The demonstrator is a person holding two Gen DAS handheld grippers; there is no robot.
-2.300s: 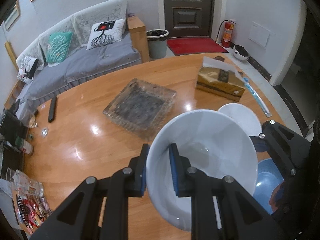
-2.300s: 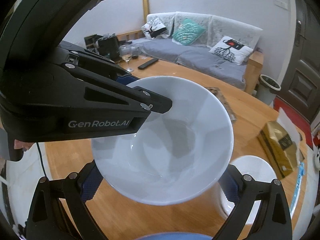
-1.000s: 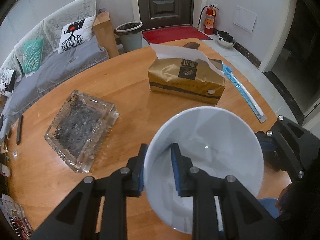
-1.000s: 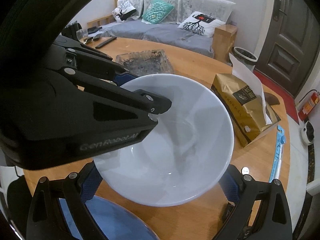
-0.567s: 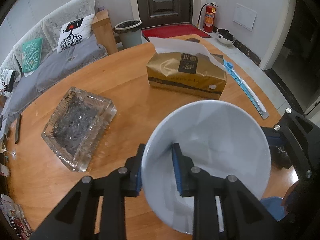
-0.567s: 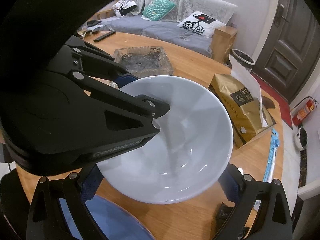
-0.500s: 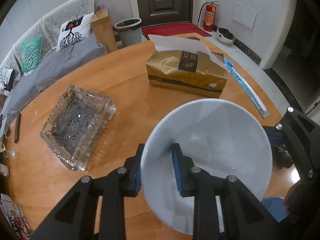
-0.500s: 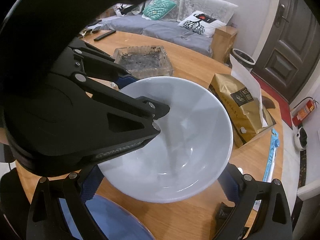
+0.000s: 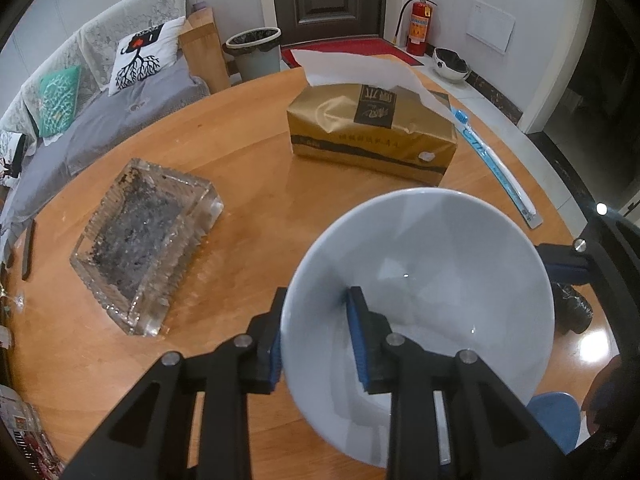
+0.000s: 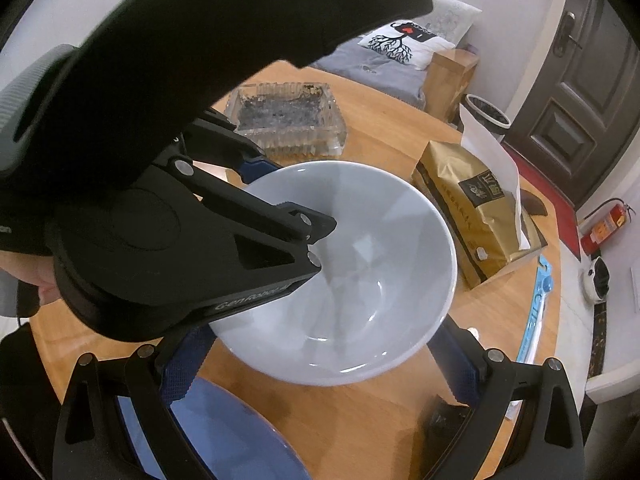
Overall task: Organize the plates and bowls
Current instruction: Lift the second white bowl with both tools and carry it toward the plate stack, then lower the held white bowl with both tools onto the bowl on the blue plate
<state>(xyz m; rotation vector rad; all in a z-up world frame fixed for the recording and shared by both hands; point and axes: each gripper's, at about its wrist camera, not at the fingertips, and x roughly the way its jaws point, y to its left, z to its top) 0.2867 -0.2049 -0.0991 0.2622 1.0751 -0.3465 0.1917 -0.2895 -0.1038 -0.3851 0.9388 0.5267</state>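
My left gripper [image 9: 316, 344] is shut on the rim of a white bowl [image 9: 432, 280], one pad inside and one outside, and holds it above the round wooden table [image 9: 240, 152]. The bowl also shows in the right wrist view [image 10: 360, 280], with the left gripper's body above it. My right gripper [image 10: 320, 364] is open, its fingers spread wide on both sides beneath the bowl. A blue plate [image 10: 224, 436] lies on the table below, partly hidden; its edge shows in the left wrist view [image 9: 556, 420].
A glass ashtray [image 9: 148, 240] sits left of the bowl. A gold tissue box [image 9: 372, 136] stands behind it, with a blue toothbrush pack [image 9: 496, 168] near the right table edge. A small dark object [image 9: 572, 312] lies by the right gripper. A sofa and bin stand beyond.
The bowl in my left gripper has moved right, off the white dish seen earlier, then lowered and away from the right camera. The right gripper stays spread beneath it.
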